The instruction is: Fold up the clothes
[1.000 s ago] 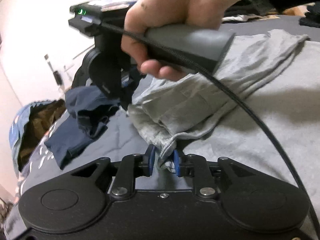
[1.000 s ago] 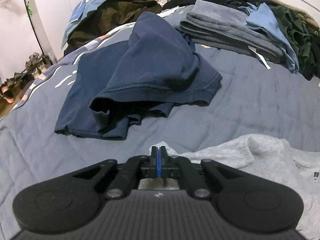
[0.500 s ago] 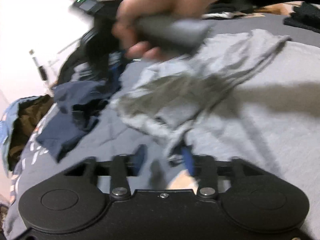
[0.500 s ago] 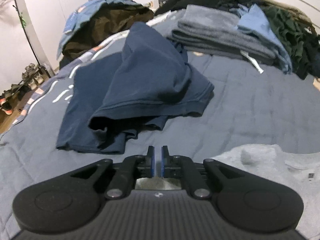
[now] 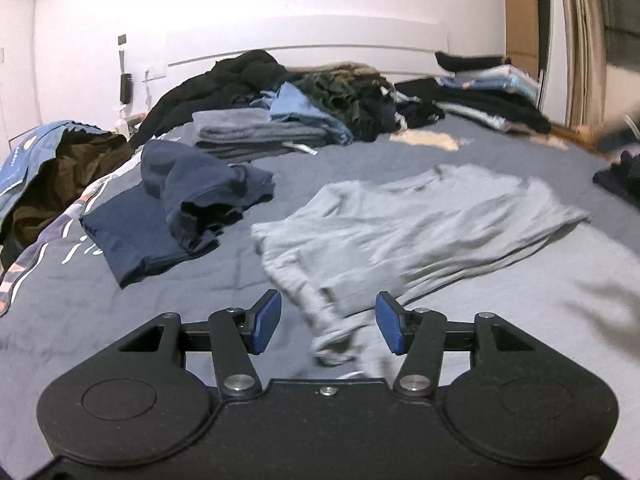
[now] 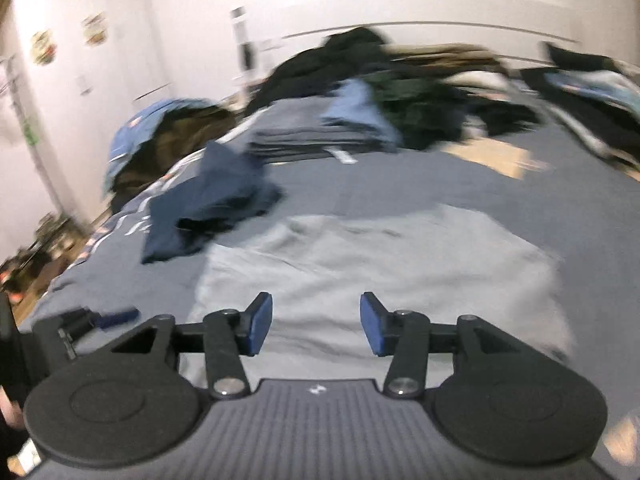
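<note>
A light grey shirt [image 5: 420,232] lies folded and fairly flat on the blue-grey bed cover [image 5: 80,300]. My left gripper [image 5: 328,322] hovers open over the shirt's near corner; a rumpled strip of grey cloth lies below and between the blue pads, which do not press on it. In the right wrist view, which is blurred, my right gripper [image 6: 316,322] is above the near edge of the grey shirt [image 6: 380,272]. Its jaws are opening, with nothing gripped between them.
A crumpled navy garment [image 5: 192,200] lies left of the shirt. Behind it sit a folded grey stack [image 5: 248,132] and a pile of dark clothes [image 5: 248,76] against the headboard. More folded clothes [image 5: 480,96] are at the back right.
Both grippers have let go of the grey shirt and opened. The hand with the right gripper has left the left wrist view. The right gripper pulled back and up.
</note>
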`<state>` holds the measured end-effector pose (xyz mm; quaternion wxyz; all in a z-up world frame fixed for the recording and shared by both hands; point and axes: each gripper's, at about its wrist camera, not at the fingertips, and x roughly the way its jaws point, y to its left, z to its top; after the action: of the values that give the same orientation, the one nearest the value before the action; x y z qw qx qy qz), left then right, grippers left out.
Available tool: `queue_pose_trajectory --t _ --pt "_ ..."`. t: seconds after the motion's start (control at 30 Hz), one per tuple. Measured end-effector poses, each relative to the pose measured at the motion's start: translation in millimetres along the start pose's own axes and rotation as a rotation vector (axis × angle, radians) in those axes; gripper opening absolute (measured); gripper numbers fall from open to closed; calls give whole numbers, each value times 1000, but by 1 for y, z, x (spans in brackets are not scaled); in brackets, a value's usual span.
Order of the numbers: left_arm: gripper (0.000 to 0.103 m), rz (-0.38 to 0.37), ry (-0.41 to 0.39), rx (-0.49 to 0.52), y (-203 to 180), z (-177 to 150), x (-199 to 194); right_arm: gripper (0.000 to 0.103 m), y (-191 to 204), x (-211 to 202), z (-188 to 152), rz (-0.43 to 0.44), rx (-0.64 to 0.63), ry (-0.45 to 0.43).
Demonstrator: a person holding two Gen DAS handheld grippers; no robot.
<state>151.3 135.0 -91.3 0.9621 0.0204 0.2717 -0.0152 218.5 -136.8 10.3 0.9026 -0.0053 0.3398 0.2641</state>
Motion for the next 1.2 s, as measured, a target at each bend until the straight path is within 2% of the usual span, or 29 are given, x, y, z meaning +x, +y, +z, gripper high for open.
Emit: queue_pose_trajectory --t 0.13,0.2,0.27,0.4,0.47,0.57,0.7,0.8,0.9,1.2 --pt "52 -49 19 -92 -12 1 -35 50 -36 -46 -44 -112 36 5" --pt "52 -42 38 -169 -17 -8 -56 50 -54 -62 -65 -143 79 13" --pt "52 -61 67 -198 -25 -20 -75 51 -68 -73 -86 -172 119 27" --pt "52 -79 139 -250 -30 -46 -108 51 -81 -86 -123 -222 90 88" --pt "52 -37 173 -300 -29 -63 -120 52 -84 -89 -140 -245 52 137" --pt "52 21 225 -312 -27 -90 -130 52 -89 -96 -167 -270 40 169" --pt "52 0 293 -341 -26 -118 -143 53 -103 -108 -198 -242 145 166" --pt "52 -17 297 -275 -35 -122 -153 53 -109 -118 -213 -257 161 164" --pt "52 -12 294 -258 -40 -125 -156 57 -114 -124 -221 -290 147 165" --pt "52 45 369 -322 -29 -137 -148 64 -130 -141 -239 -287 247 145"
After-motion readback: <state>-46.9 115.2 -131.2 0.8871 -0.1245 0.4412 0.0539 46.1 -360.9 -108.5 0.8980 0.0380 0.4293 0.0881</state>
